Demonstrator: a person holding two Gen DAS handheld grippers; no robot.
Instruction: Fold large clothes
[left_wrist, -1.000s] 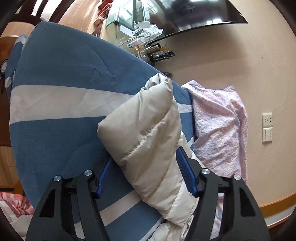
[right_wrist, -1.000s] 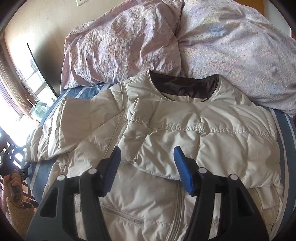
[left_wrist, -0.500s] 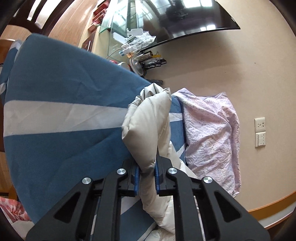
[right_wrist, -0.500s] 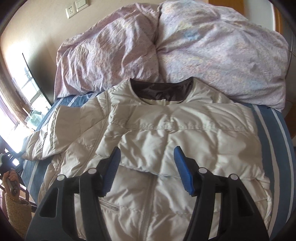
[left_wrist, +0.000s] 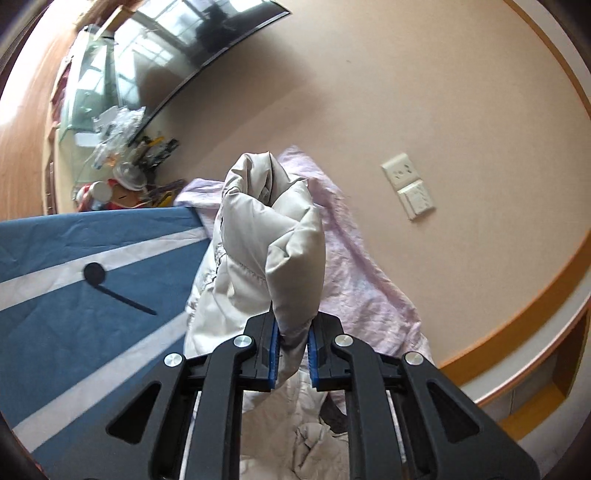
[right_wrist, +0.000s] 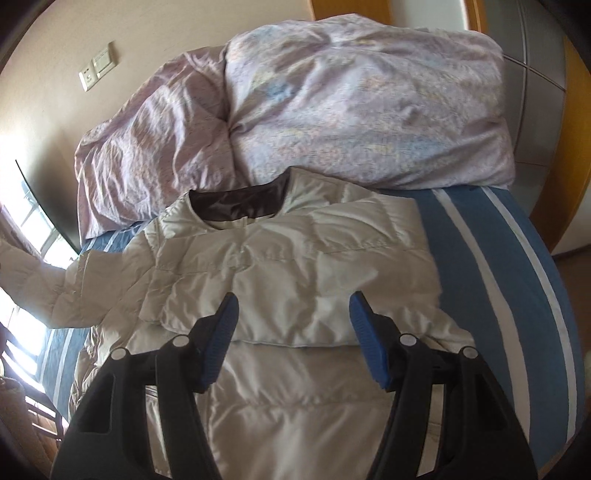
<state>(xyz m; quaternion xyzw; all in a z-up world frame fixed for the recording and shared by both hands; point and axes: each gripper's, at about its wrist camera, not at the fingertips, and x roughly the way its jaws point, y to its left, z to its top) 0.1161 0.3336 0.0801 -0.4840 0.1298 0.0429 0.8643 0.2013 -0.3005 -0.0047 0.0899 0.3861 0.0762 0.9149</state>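
A cream quilted puffer jacket (right_wrist: 295, 280) lies face up on the blue-and-white striped bed (right_wrist: 491, 266), its dark-lined collar toward the pillows. One sleeve is folded across the chest. My left gripper (left_wrist: 291, 347) is shut on the other sleeve (left_wrist: 273, 236) and holds it lifted off the bed; that sleeve shows at the left edge of the right wrist view (right_wrist: 33, 284). My right gripper (right_wrist: 293, 325) is open and empty, hovering above the jacket's middle.
A rumpled lilac duvet (right_wrist: 332, 99) is heaped at the head of the bed, also in the left wrist view (left_wrist: 354, 266). A wall with a socket plate (left_wrist: 408, 190), a dark TV (left_wrist: 199, 48) and a cluttered glass stand (left_wrist: 110, 133) lie beyond.
My left gripper closed on the sleeve and raised it off the bed, swinging toward the wall. My right gripper drew back slightly over the jacket and stayed open.
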